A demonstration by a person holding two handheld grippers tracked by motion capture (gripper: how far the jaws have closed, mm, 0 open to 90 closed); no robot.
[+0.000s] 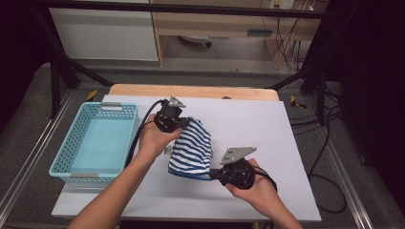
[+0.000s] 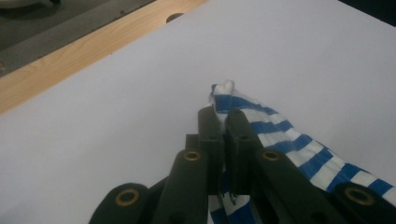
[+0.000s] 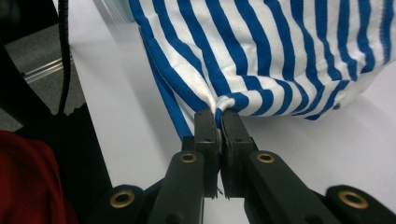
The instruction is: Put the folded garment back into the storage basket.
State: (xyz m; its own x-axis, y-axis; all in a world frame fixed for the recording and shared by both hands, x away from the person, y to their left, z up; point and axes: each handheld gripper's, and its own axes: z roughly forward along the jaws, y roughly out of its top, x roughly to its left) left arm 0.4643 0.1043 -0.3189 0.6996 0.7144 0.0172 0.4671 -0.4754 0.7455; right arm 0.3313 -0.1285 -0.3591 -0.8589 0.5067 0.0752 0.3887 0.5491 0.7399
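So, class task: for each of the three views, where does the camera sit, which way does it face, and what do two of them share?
High view: above the near side, looking forward and down on the table; both forearms, left gripper, right gripper.
Left gripper view: rides that gripper, along its fingers shut on the striped cloth.
Right gripper view: along its fingers, shut on cloth.
Shared: the cloth, the white tabletop.

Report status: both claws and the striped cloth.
Left claw shut on striped cloth, far corner. Right claw shut on near edge. Blue basket at left, apart from the cloth.
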